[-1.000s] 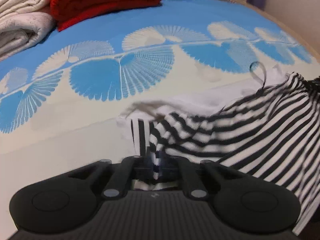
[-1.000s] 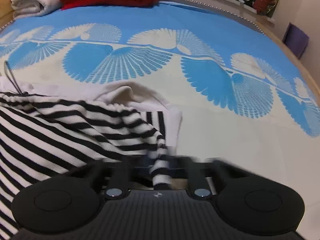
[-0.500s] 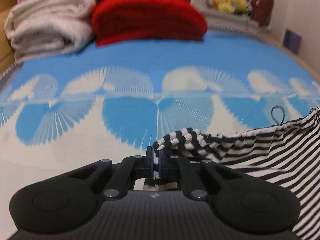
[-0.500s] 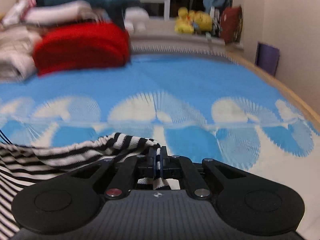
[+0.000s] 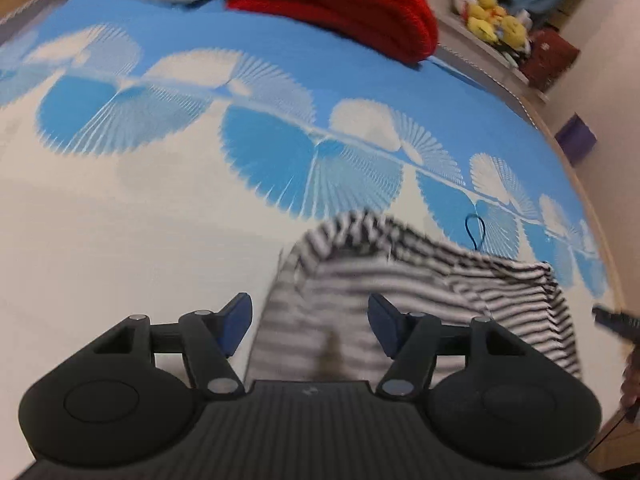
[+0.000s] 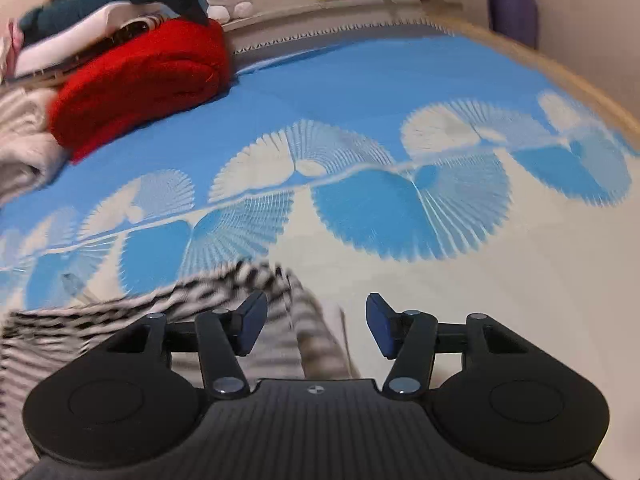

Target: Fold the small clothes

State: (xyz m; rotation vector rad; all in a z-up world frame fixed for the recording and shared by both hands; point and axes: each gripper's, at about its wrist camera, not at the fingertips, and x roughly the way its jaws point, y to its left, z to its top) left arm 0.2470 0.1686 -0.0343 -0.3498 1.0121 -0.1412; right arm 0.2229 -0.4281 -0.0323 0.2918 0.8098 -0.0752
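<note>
A small black-and-white striped garment (image 5: 420, 292) lies on the blue and cream bedspread (image 5: 160, 200), blurred by motion, with a thin dark hanging loop (image 5: 474, 232) at its far edge. My left gripper (image 5: 310, 320) hovers over its left end, jaws opening, the blue pads apart and not pressing the cloth. In the right wrist view the same garment (image 6: 120, 320) spreads to the lower left. My right gripper (image 6: 316, 324) is above its right end, jaws opening too, with cloth below the gap but no pad on it.
A folded red blanket (image 5: 332, 4) and pale folded towels (image 6: 20, 148) sit at the far side of the bed. Plush toys (image 5: 492, 24) line a shelf beyond. A purple box (image 5: 576, 140) stands by the wall on the right.
Both grippers were shut on the striped garment's top corners; now both have let go and stand apart. The garment has dropped onto the bed, and both cameras have rolled and lifted.
</note>
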